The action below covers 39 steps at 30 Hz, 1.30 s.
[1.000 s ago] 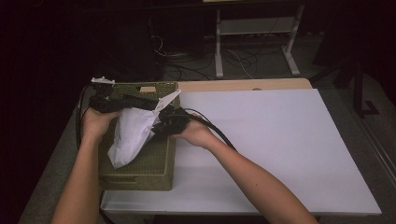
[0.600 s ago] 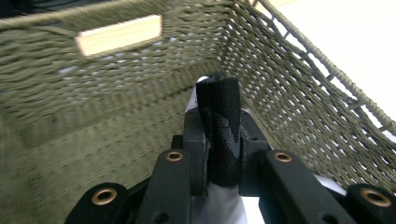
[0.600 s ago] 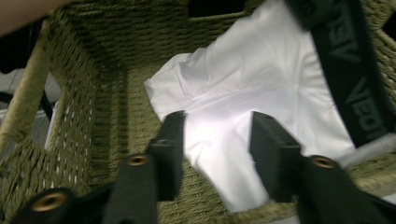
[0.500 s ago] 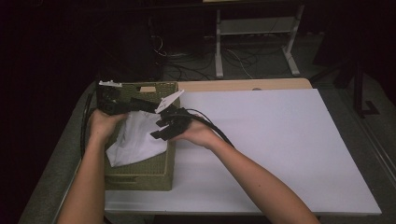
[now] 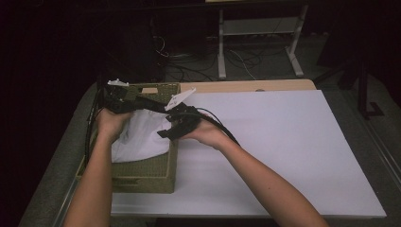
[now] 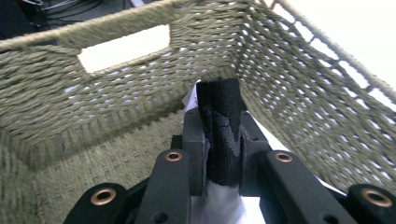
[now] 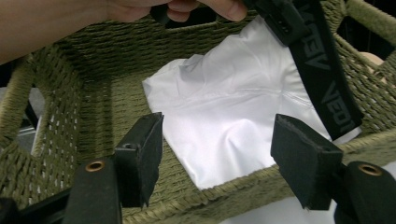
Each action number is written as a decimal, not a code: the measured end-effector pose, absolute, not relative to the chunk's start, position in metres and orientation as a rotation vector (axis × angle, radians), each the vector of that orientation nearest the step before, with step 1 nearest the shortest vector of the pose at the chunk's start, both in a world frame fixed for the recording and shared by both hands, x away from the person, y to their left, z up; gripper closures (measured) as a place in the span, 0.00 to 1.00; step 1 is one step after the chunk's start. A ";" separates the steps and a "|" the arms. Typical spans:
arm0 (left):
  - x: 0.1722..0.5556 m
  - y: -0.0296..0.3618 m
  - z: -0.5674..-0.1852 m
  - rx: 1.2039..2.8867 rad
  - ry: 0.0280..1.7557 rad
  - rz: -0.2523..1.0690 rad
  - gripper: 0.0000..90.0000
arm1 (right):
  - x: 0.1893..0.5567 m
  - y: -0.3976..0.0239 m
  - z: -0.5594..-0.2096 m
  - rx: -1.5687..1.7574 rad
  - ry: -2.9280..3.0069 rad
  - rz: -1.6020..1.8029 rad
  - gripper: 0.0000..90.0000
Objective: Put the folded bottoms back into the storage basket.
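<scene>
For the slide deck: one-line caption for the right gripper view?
Open right gripper hovers over white garment in woven basket.

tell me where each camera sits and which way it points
High view: above the person's side of the table, looking forward and down on the basket; both forearms and claws show.
Left gripper view: rides the left claw, looking into the basket; its jaws are shut on a black band.
Right gripper view: rides the right claw, jaws open over the basket rim.
Shared: all three show the basket, and the white garment in it.
</scene>
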<state>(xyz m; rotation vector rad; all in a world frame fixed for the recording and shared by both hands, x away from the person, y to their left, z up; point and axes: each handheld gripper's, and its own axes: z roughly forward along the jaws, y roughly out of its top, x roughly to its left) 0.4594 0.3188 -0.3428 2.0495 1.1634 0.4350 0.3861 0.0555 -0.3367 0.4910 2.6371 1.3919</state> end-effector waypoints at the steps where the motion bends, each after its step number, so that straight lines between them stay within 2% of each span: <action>1: 0.460 0.320 -0.344 2.049 1.174 0.437 0.84 | 0.386 0.055 -0.336 0.491 2.635 1.393 0.36; 6: 0.466 0.322 -0.348 2.056 1.198 0.457 0.80 | 0.387 0.052 -0.335 0.501 2.623 1.395 0.35; 9: 0.467 0.326 -0.346 1.998 1.239 0.515 0.61 | 0.388 0.050 -0.334 0.510 2.616 1.394 0.34; 12: 0.465 0.326 -0.343 1.999 1.232 0.545 0.47 | 0.389 0.048 -0.334 0.520 2.611 1.398 0.33; 20: 0.456 0.327 -0.328 1.971 1.230 0.505 0.25 | 0.394 0.038 -0.333 0.562 2.596 1.415 0.30; 24: 0.448 0.321 -0.321 1.972 1.213 0.500 0.17 | 0.398 0.029 -0.332 0.586 2.587 1.420 0.26; 33: 0.428 0.299 -0.311 1.989 1.134 0.450 0.10 | 0.402 0.002 -0.332 0.629 2.565 1.442 0.23; 39: 0.415 0.285 -0.307 1.995 1.093 0.424 0.00 | 0.401 -0.016 -0.332 0.650 2.544 1.449 0.21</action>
